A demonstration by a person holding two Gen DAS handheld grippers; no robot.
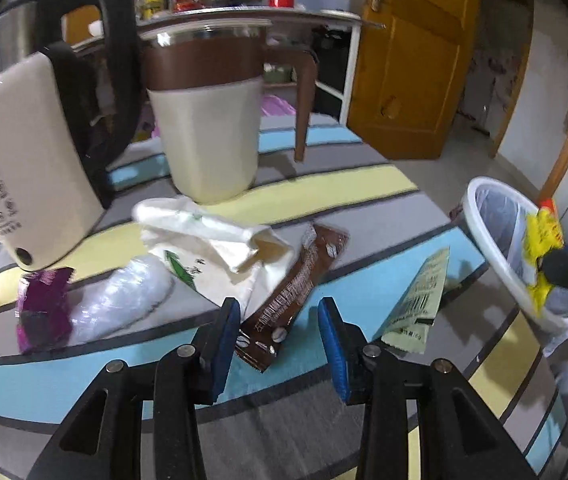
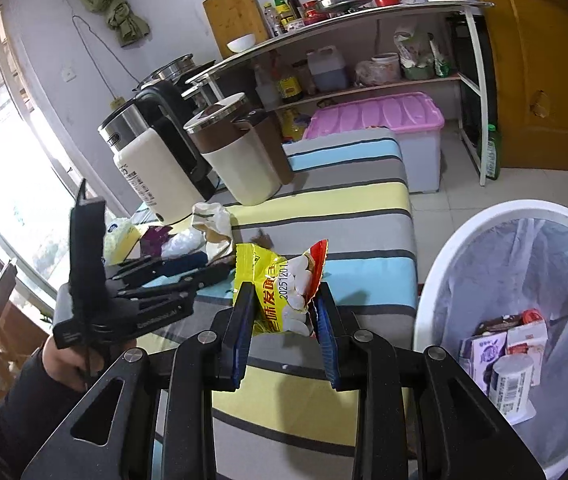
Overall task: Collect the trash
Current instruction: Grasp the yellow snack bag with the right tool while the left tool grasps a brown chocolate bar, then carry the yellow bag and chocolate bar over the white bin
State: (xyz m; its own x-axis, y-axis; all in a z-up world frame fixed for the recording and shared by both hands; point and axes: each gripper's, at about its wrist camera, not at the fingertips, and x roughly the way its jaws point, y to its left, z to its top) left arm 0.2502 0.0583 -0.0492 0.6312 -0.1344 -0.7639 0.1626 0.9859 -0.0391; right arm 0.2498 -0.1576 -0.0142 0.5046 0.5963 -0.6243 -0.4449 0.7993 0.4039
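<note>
My left gripper (image 1: 279, 312) is open, low over the striped table, its jaws standing either side of the near end of a brown coffee sachet (image 1: 292, 300). A white crumpled bag (image 1: 211, 240), a clear plastic wrap (image 1: 119, 300), a purple wrapper (image 1: 41, 308) and a green sachet (image 1: 420, 304) lie around it. My right gripper (image 2: 284, 308) is shut on a yellow snack bag (image 2: 284, 284), held above the table edge, left of the white trash bin (image 2: 444, 264). The snack bag also shows in the left wrist view (image 1: 540, 248) at the bin (image 1: 484, 232).
A cream kettle (image 1: 23, 168) and a cream-and-brown jug (image 1: 207, 128) stand at the table's back. The bin holds cartons and a cup (image 2: 508, 360). A pink-lidded storage box (image 2: 380, 120), a kitchen shelf (image 2: 364, 88) and a yellow door (image 1: 412, 60) are behind.
</note>
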